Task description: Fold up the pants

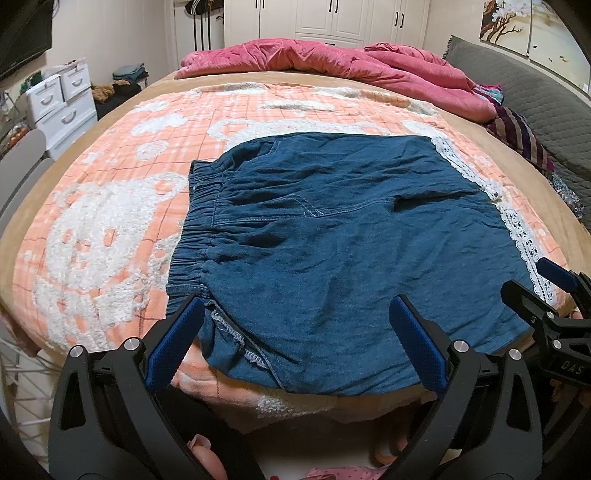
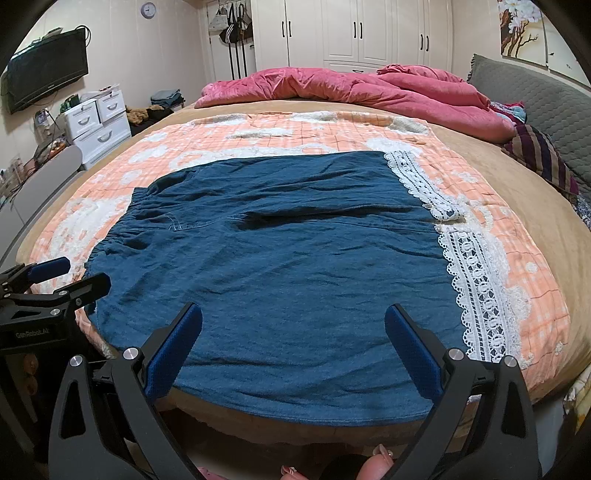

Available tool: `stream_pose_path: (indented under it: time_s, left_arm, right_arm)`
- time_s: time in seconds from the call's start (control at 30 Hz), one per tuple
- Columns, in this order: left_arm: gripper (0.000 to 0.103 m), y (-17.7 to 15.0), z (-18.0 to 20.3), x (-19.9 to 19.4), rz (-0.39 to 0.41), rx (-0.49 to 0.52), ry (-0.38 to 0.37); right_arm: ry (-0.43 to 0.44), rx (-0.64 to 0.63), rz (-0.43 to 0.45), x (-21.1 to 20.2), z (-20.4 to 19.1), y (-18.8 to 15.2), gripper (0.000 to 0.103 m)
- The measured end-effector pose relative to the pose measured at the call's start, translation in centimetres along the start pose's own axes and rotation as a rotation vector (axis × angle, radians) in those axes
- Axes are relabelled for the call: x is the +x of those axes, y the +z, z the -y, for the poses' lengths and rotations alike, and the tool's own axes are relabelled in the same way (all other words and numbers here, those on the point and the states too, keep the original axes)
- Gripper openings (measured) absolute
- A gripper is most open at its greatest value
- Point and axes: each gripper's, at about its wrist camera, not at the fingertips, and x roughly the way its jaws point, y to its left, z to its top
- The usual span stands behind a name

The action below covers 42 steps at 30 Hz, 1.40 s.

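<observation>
- Pants (image 1: 332, 236) lie flat mid-frame on the bed (image 1: 110, 206), waistband at left, lace hem at right.
- Left gripper (image 1: 295, 321) and right gripper (image 2: 293, 325) hover spread wide, holding nothing.
- Pinch both near-edge corners together, then lift evenly.

Bare blanket (image 1: 110, 229) left, quilt (image 1: 332, 62) far behind

Two markings can be read, both on the black bodies of the tools. In the left wrist view, the right hand-held gripper (image 1: 561, 286) at the right edge carries pale letters "DAS" on its frame, cut off by the picture's border. In the right wrist view, the left hand-held gripper (image 2: 70, 275) at the left edge bears "GenRobot.AI" in faint grey print. The wall clock's (image 2: 148, 9) numerals are too small to read.
</observation>
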Motion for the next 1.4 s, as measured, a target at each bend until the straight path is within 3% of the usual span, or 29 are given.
stream_pose_path:
  time_s: [0.4, 0.67, 1.17, 1.4]
  left_arm:
    - [0.094, 0.0, 0.1, 0.2, -0.003, -0.001, -0.006]
    - [0.094, 1.6, -1.1, 1.1, 0.0, -0.02, -0.023]
    - [0.094, 9.4, -8.6, 7.3, -0.023, -0.109, 0.051]
    - [0.094, 11.7, -11.3, 13.2, -0.114, -0.1, 0.023]
  right_arm:
    - [0.009, 0.001, -0.003, 0.3, 0.0, 0.3, 0.099]
    - [0.092, 0.008, -0.025, 2.0, 0.0, 3.8, 0.099]
    - [0.157, -0.188, -0.102, 11.7, -3.1, 12.7, 0.099]
    - [0.183, -0.302, -0.134, 16.6, -4.5, 15.9, 0.099]
